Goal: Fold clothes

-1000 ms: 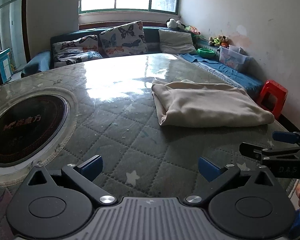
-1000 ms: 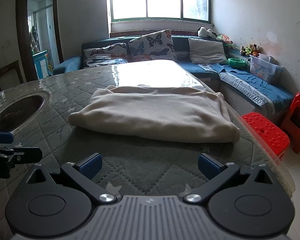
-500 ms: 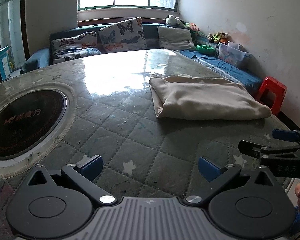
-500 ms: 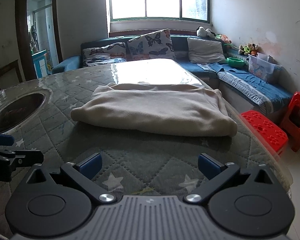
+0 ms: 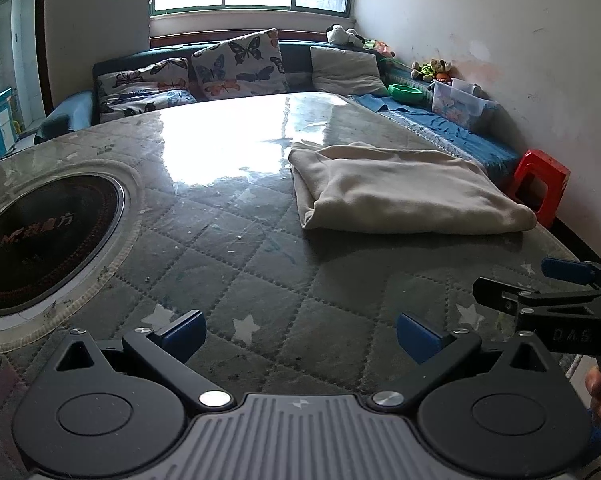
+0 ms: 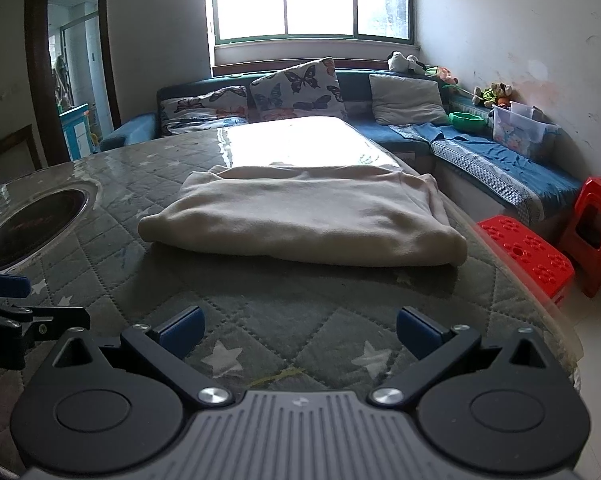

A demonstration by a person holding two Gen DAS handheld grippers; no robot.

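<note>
A cream garment (image 5: 404, 192) lies folded into a flat rectangle on the quilted table (image 5: 260, 264), toward its right side. It also shows in the right wrist view (image 6: 304, 216), straight ahead. My left gripper (image 5: 300, 334) is open and empty, above the table's near edge, well short of the garment. My right gripper (image 6: 298, 330) is open and empty, also short of the garment. The right gripper shows from the side in the left wrist view (image 5: 540, 284). The left gripper shows at the left edge of the right wrist view (image 6: 16, 300).
A round black cooktop (image 5: 40, 240) is set into the table at the left. Red plastic stools (image 6: 528, 256) stand by the table's right edge. A blue sofa with butterfly cushions (image 6: 296, 88) and a plastic box (image 6: 520, 130) runs behind and to the right.
Both grippers have drawn back from the folded garment toward the table's near edge and stayed open. The garment has not moved.
</note>
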